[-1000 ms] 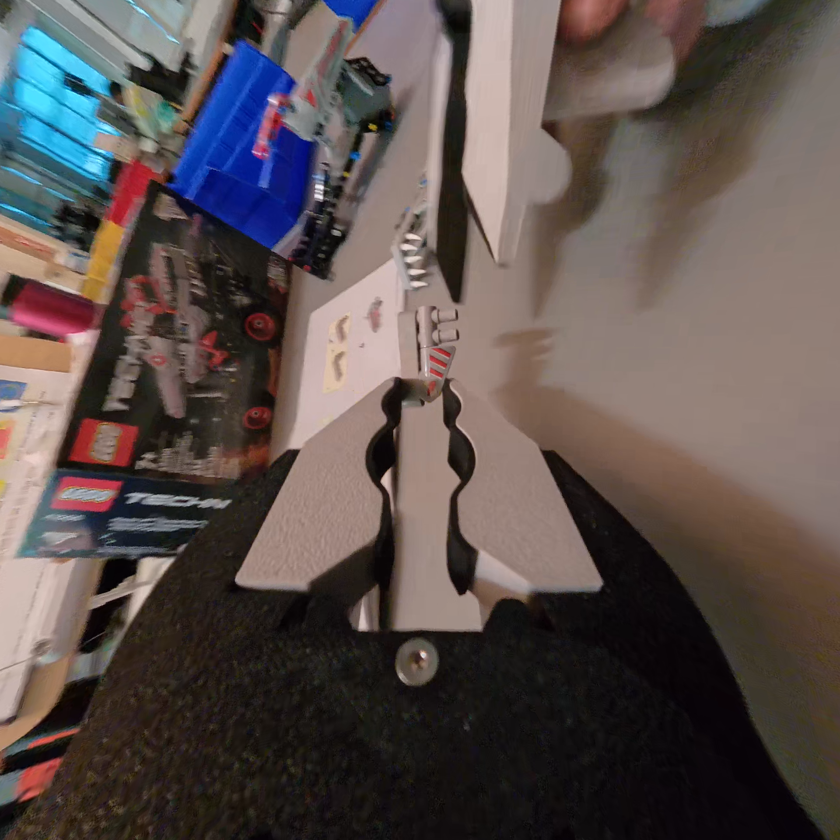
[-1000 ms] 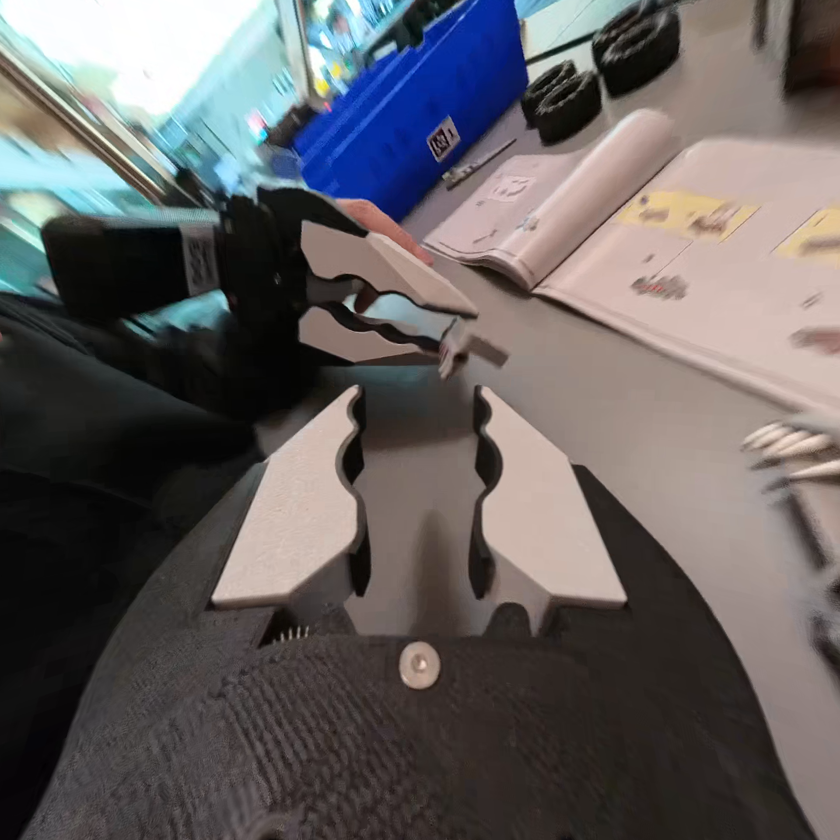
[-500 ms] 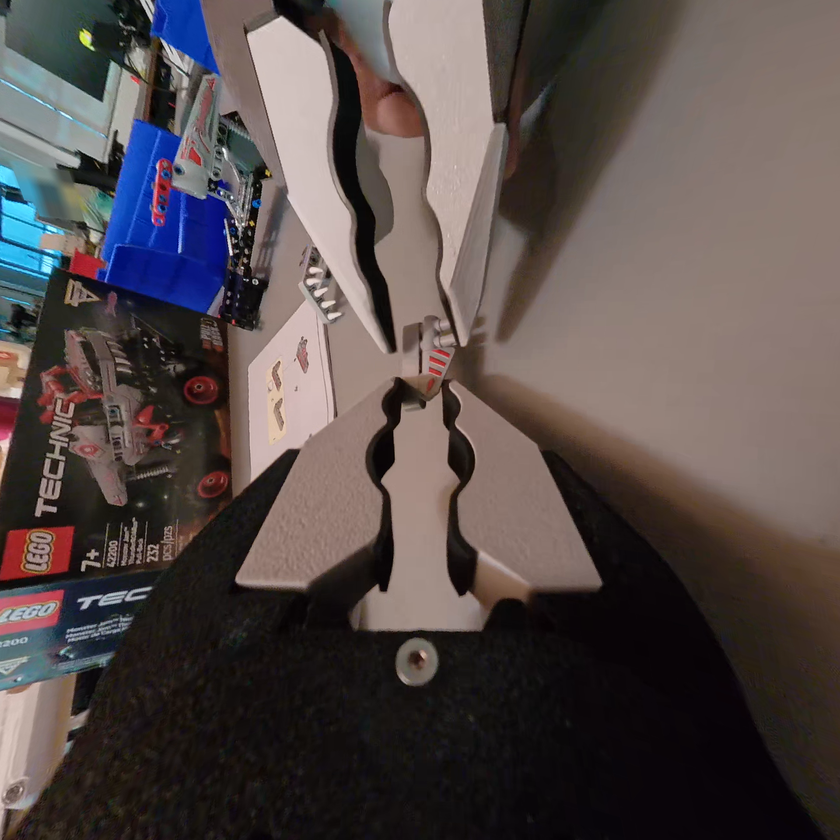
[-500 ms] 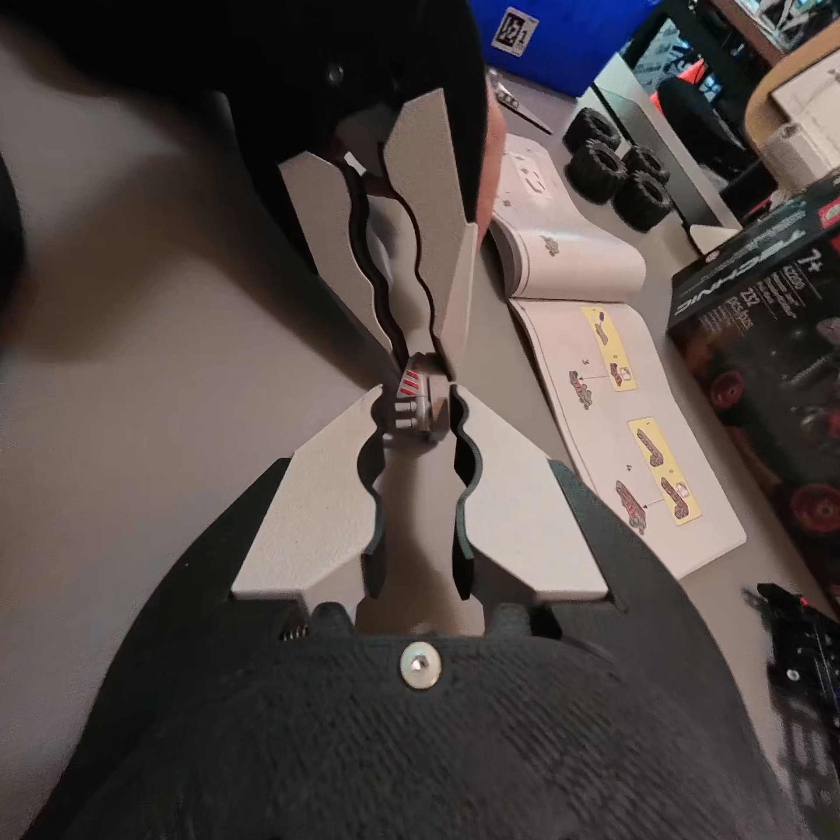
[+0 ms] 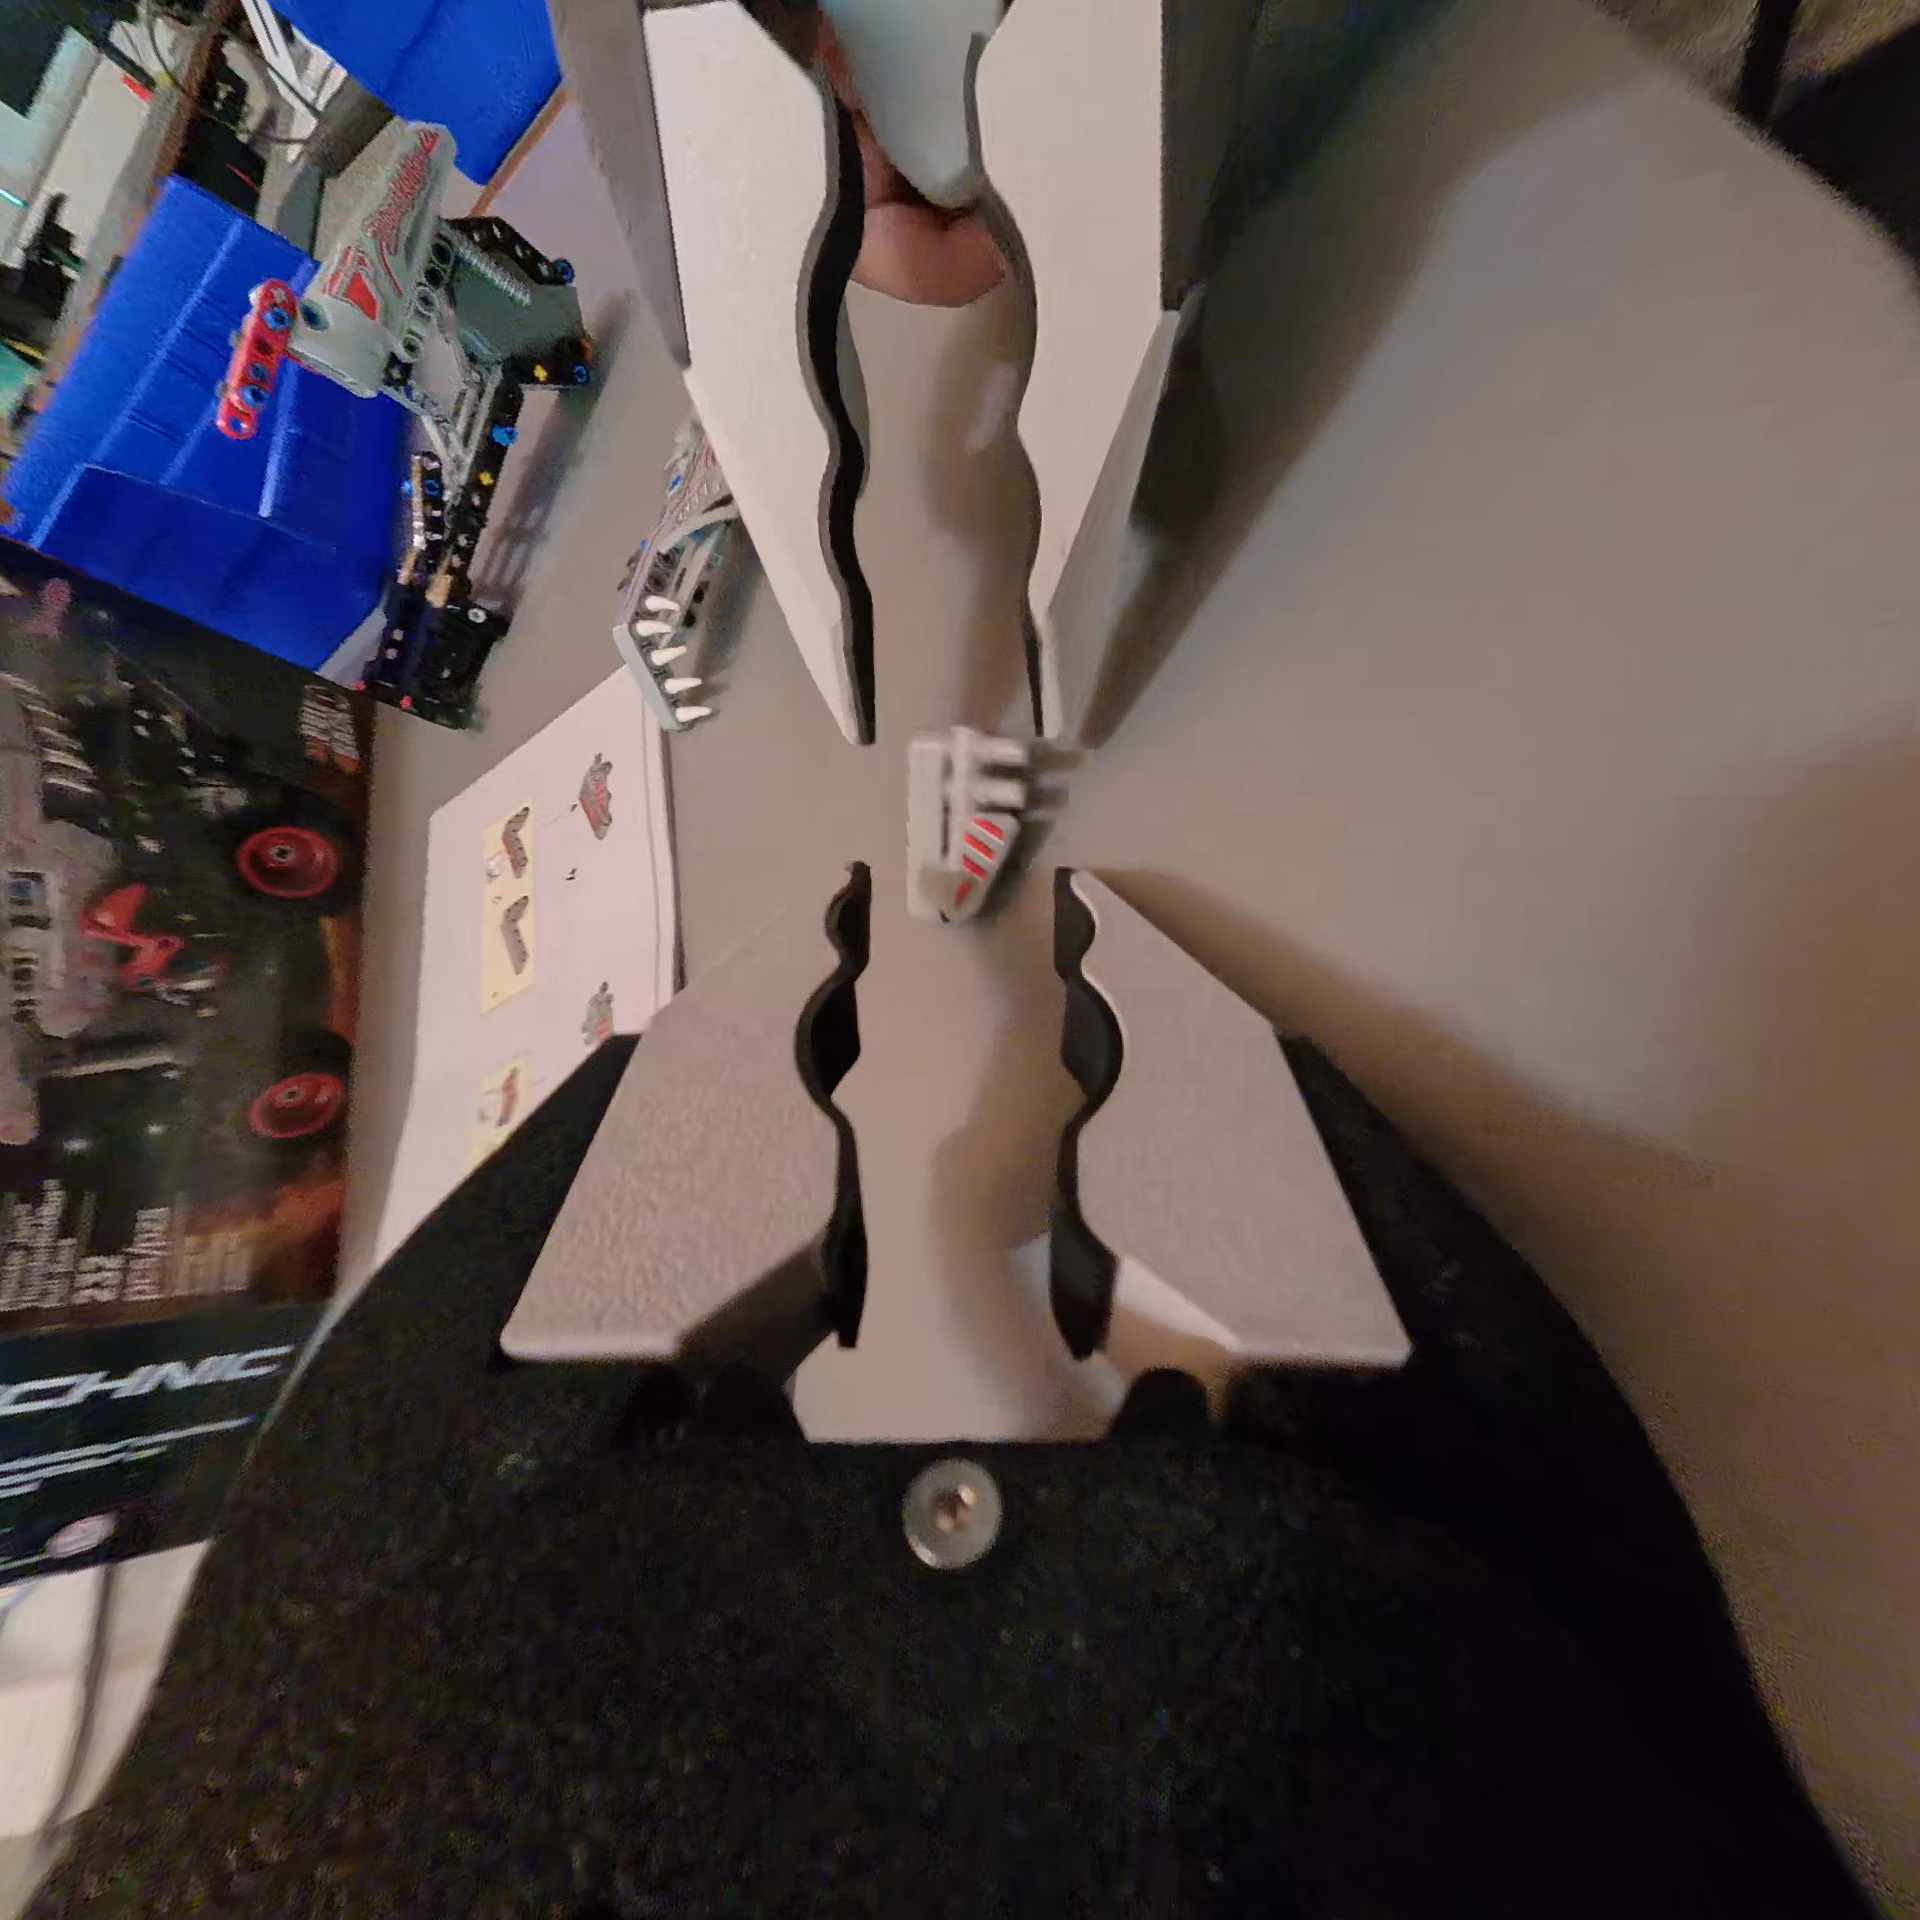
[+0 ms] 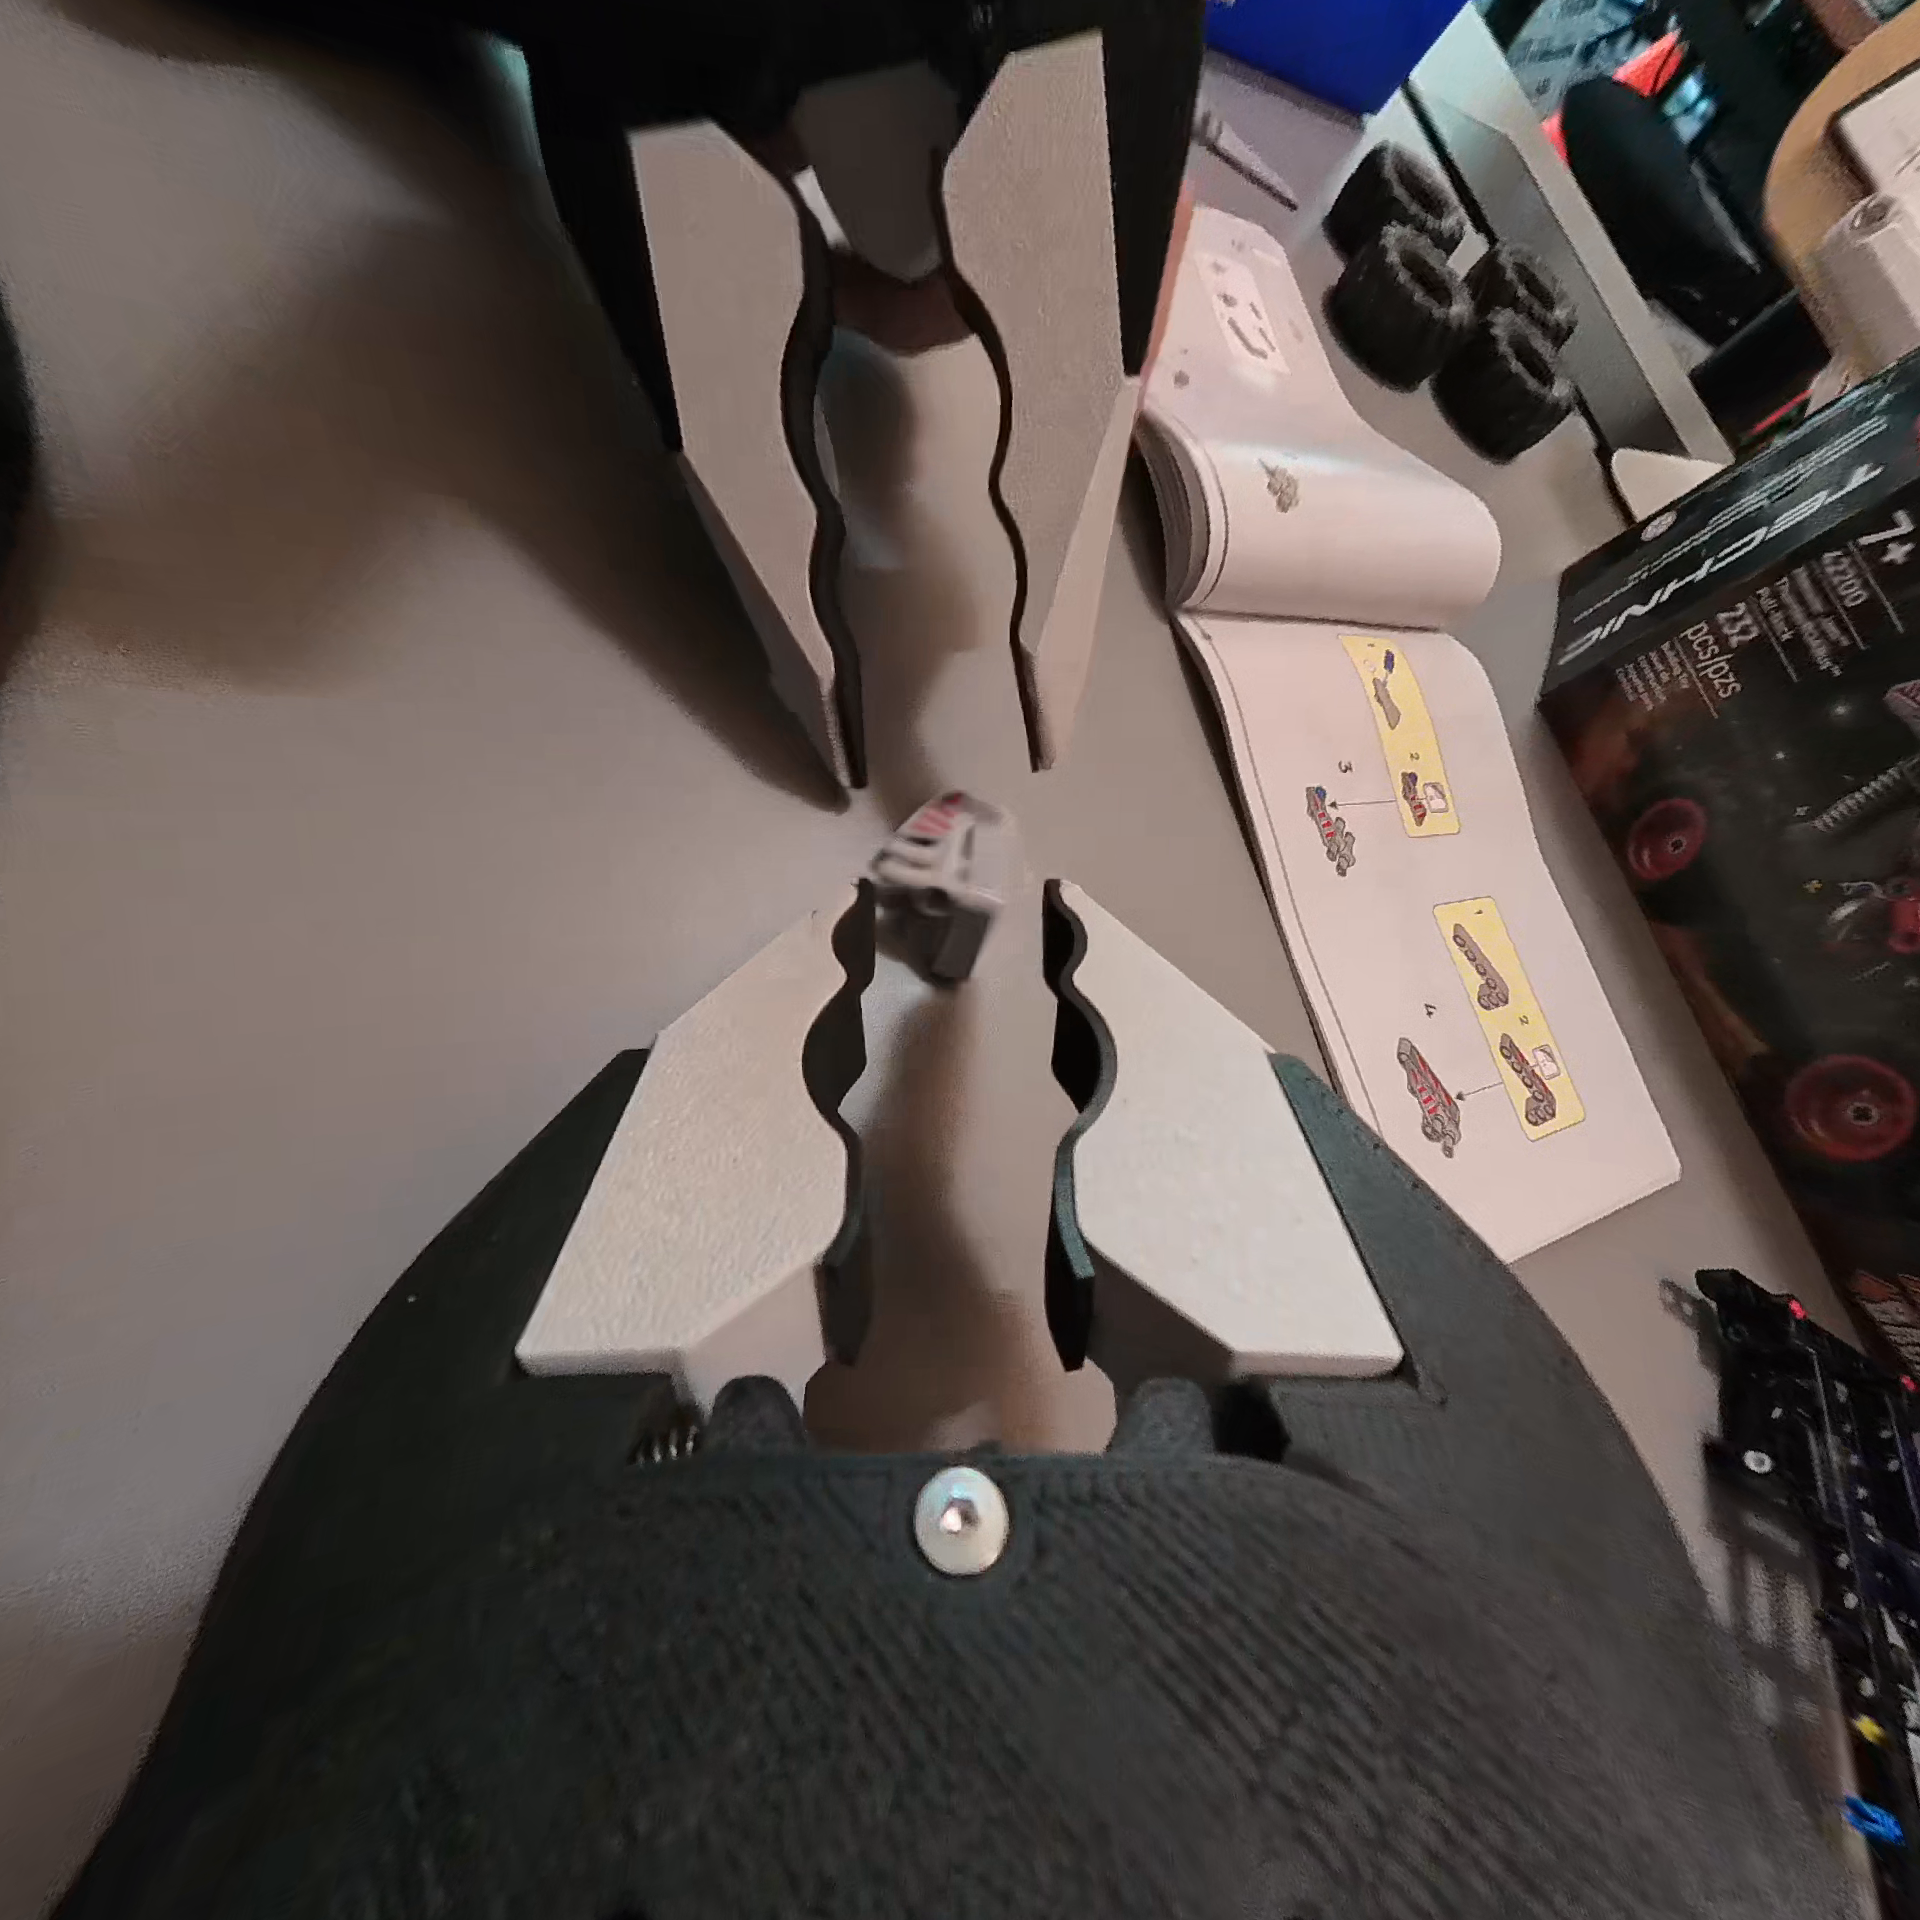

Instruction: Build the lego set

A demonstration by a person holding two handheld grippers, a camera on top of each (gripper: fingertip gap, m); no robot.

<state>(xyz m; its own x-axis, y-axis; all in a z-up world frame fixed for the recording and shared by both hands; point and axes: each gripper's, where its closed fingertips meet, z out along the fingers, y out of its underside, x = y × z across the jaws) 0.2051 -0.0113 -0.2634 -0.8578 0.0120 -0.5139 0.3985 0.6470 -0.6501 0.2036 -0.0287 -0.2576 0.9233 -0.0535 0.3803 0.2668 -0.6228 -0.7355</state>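
Both sets of jaws let go since half a sec ago: back then they were pinched on the small grey lego piece [image 5: 971, 831], now they are apart and it sits loose btwn them. It looks blurry, maybe falling or just landed on the bench [image 5: 1507, 623]; can't tell which.

That piece is grey w/ red stripes and little pegs on one end. In the right wrist view it lies just in front of the right gripper [image 6: 951, 885], close to one tip, tilted. The left gripper [image 5: 956, 873] faces it from the other side, jaws wide too.

Near by on the bench: the open instruction book [image 6: 1434, 935], the lego box [image 6: 1766, 779], four black tires [image 6: 1455, 281], a half-built truck frame [image 5: 457, 343], a grey bit w/ white teeth [image 5: 665, 655] and blue bins [image 5: 197, 436].

To do this step well, I think: wait till the piece stops, then come in slow w/ one gripper, tips on its flat sides, not on the pegs. Squeeze gently so it won't pop out. Check the book pic first.
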